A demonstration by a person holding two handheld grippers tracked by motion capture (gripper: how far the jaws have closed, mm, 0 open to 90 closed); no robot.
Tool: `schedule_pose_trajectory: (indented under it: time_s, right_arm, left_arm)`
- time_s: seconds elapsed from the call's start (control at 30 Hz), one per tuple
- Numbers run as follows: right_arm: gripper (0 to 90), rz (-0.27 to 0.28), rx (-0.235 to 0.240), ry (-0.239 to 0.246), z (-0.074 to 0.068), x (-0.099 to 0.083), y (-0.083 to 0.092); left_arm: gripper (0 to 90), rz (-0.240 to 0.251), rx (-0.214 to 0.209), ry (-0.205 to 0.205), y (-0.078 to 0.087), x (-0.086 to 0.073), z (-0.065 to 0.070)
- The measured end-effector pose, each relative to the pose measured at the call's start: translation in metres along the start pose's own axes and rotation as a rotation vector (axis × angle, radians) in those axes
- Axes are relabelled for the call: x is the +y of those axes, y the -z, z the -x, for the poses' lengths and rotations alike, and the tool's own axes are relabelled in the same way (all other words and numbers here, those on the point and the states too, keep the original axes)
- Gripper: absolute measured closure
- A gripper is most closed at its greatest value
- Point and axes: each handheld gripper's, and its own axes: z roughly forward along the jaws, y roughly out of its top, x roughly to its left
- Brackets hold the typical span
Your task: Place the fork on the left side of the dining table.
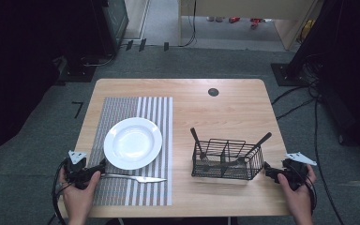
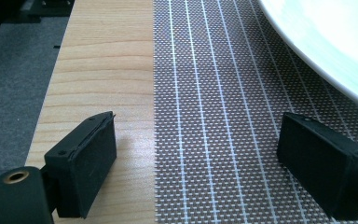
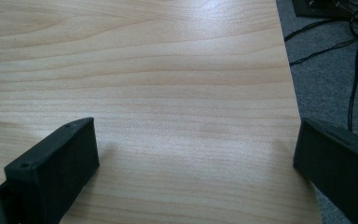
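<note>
A white plate (image 1: 132, 142) sits on a striped placemat (image 1: 122, 110) on the left half of the wooden table (image 1: 225, 108). On the mat just in front of the plate lies a silver knife (image 1: 136, 178), blade pointing right. My left gripper (image 1: 98, 168) rests at the mat's left edge by the knife's handle end. In the left gripper view my left gripper (image 2: 198, 130) stands open over the placemat (image 2: 214, 93) with nothing between its jaws, and the plate (image 2: 335, 42) rim is at top right. My right gripper (image 1: 269, 171) (image 3: 196, 130) is open over bare wood.
A black wire caddy (image 1: 225, 161) with dark-handled cutlery (image 1: 260, 143) leaning in it stands just left of my right gripper. The table's right edge (image 3: 291, 93) runs close beside that gripper. A round cable hole (image 1: 213, 92) marks the far side. Cables lie on the floor at right.
</note>
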Motion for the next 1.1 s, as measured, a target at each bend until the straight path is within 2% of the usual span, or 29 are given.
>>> schedule_pose_trajectory:
  time_s: [0.27,0.4,0.57,0.7,0.73,0.77,0.87,1.03,1.1]
  right_arm:
    - [0.0,0.000,0.000,0.000,0.000,0.000,0.000]
    - [0.0,0.001,0.001,0.002,0.000,0.000,0.000]
    - [0.0,0.000,0.001,0.001,0.000,0.000,0.000]
    - [0.0,0.000,0.000,0.000,0.000,0.000,0.000]
    - [0.0,0.000,0.001,0.001,0.000,0.000,0.000]
    - [0.0,0.000,0.001,0.001,0.000,0.000,0.000]
    - [0.0,0.000,0.000,-0.001,0.000,0.000,0.000]
    - [0.0,0.001,0.001,0.002,0.000,0.000,0.000]
    - [0.0,0.000,0.000,0.000,0.000,0.000,0.000]
  left_arm:
    - [12.2,0.000,0.001,0.000,0.000,0.000,0.000]
    - [13.6,-0.007,0.025,0.030,0.004,0.001,-0.002]
    - [13.7,0.037,0.026,0.058,0.017,0.007,-0.001]
    - [13.7,0.064,-0.015,0.045,0.030,0.016,0.009]
    - [13.6,0.079,-0.040,0.041,0.035,0.021,0.017]
    - [13.6,0.079,-0.040,0.041,0.035,0.021,0.017]
    - [13.6,0.102,-0.079,0.015,0.043,0.030,0.032]
    - [13.6,0.125,-0.110,0.003,0.048,0.039,0.045]
    - [13.7,0.133,-0.137,-0.012,0.050,0.046,0.055]
